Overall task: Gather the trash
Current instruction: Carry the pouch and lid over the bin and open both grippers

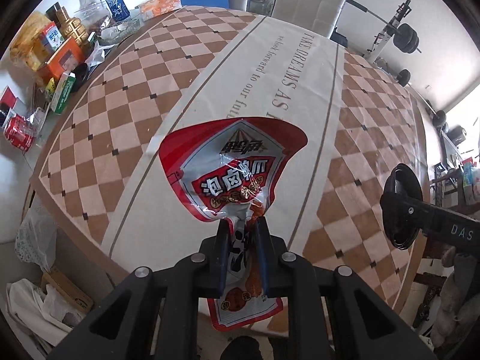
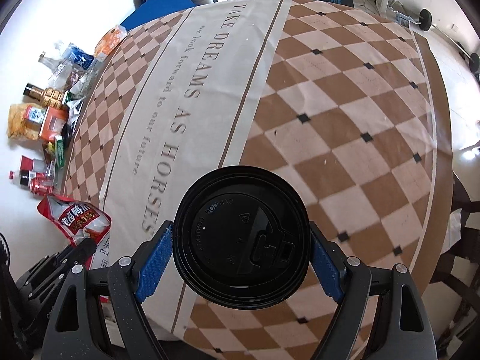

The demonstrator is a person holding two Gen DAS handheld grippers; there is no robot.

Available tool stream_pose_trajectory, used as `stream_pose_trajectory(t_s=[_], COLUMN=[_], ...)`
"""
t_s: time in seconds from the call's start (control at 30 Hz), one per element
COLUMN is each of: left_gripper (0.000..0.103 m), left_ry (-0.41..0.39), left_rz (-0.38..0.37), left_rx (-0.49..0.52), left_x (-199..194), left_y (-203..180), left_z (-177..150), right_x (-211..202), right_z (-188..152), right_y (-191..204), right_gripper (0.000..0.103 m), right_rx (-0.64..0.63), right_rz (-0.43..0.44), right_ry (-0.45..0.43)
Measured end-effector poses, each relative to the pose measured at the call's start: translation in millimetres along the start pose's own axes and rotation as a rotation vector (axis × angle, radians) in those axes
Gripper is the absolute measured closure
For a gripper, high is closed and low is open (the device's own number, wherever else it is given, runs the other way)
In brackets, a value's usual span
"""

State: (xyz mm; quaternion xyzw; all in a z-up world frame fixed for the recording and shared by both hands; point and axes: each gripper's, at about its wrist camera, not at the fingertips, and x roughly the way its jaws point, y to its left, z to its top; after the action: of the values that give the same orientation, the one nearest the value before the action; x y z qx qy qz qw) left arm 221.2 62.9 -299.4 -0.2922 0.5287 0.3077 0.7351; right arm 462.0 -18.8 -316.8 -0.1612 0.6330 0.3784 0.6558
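Note:
My left gripper (image 1: 242,225) is shut on a red and silver snack wrapper (image 1: 228,168) and holds it up above the near part of the checkered tablecloth (image 1: 126,90). The wrapper also shows in the right wrist view (image 2: 79,222), at the lower left. My right gripper (image 2: 241,234) is shut on a black plastic cup lid (image 2: 241,237), held flat side toward the camera between the blue pads (image 2: 156,258). The lid and the right gripper also show in the left wrist view (image 1: 402,207), at the right.
Bottles, boxes, cans and snack bags crowd the table's left edge (image 1: 60,54). A white chair (image 1: 309,0) stands at the far side, with weights (image 1: 405,37) behind it. Plastic bags and cardboard (image 1: 45,285) lie on the floor at the lower left.

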Motion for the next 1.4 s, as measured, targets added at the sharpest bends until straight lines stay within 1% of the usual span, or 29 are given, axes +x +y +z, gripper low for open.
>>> stream_pose_trajectory(t_s=[0.1, 0.23, 0.37, 0.43, 0.5, 0.57, 0.63, 0.7, 0.73, 0.77, 0.9, 1.0, 1.1, 1.13, 1.17, 1.23, 1.3, 1.4], left_gripper=[0.089, 0.089, 0.089, 0.089, 0.089, 0.089, 0.089, 0.089, 0.089, 0.089, 0.089, 0.089, 0.089, 0.088, 0.084, 0.079, 0.079, 0.076], left_ry=[-0.015, 0.001, 0.065, 0.096, 0.128, 0.168, 0.216, 0.249, 0.267, 0.293, 0.365, 0.398, 0.438, 0.448, 0.463, 0.482, 0.500, 0.498], left_rz=[-0.024, -0.048, -0.065, -0.065, -0.069, -0.089, -0.113, -0.138, -0.146, -0.170, -0.250, -0.277, -0.298, -0.296, -0.285, -0.259, -0.224, -0.215], left_rx=[-0.004, -0.019, -0.070, -0.091, -0.128, -0.174, -0.214, -0.229, -0.237, -0.240, -0.301, -0.323, -0.296, -0.279, -0.254, -0.232, -0.217, -0.230], left_x=[-18.1, -36.3, -40.1, -34.6, -20.6, 2.8, 39.1, 79.5, 101.9, 131.2, 231.7, 300.5, 356.1, 370.0, 385.5, 400.6, 408.6, 411.0], left_y=[14.1, 34.4, 56.0, 65.5, 77.2, 87.5, 95.0, 96.9, 97.5, 96.8, 98.2, 97.9, 92.2, 89.8, 86.6, 81.8, 77.6, 80.3], left_z=[-45.2, -111.0, -175.5, -200.6, -224.8, -243.0, -257.6, -267.5, -270.8, -274.2, -276.7, -266.3, -254.9, -251.7, -247.5, -240.7, -236.7, -235.2], right_x=[-16.7, -30.2, -19.9, -7.0, 13.9, 41.9, 73.0, 104.2, 121.1, 140.5, 221.4, 286.2, 344.6, 364.7, 379.8, 409.3, 429.4, 448.3], right_z=[-62.5, -151.7, -234.8, -273.2, -310.6, -340.0, -362.6, -379.7, -386.1, -391.7, -395.3, -381.1, -357.8, -353.6, -346.5, -338.3, -332.0, -325.7], right_y=[15.8, 35.9, 50.5, 54.6, 55.7, 54.7, 49.0, 40.4, 35.4, 28.7, -1.9, -25.0, -48.0, -56.6, -60.6, -71.5, -77.4, -81.9], right_gripper=[0.017, 0.017, 0.017, 0.017, 0.017, 0.017, 0.017, 0.017, 0.017, 0.017, 0.017, 0.017, 0.017, 0.017, 0.017, 0.015, 0.014, 0.010], right_rx=[-0.019, -0.042, -0.070, -0.102, -0.121, -0.143, -0.152, -0.143, -0.133, -0.126, -0.086, -0.063, -0.043, -0.035, -0.033, -0.013, -0.005, 0.008], right_rz=[0.000, 0.021, 0.044, 0.031, 0.034, 0.023, 0.013, 0.003, 0.003, -0.005, -0.053, -0.081, -0.087, -0.085, -0.083, -0.069, -0.057, -0.011], right_ry=[-0.008, 0.004, 0.076, 0.117, 0.179, 0.246, 0.297, 0.336, 0.353, 0.357, 0.324, 0.308, 0.315, 0.314, 0.322, 0.336, 0.341, 0.360])
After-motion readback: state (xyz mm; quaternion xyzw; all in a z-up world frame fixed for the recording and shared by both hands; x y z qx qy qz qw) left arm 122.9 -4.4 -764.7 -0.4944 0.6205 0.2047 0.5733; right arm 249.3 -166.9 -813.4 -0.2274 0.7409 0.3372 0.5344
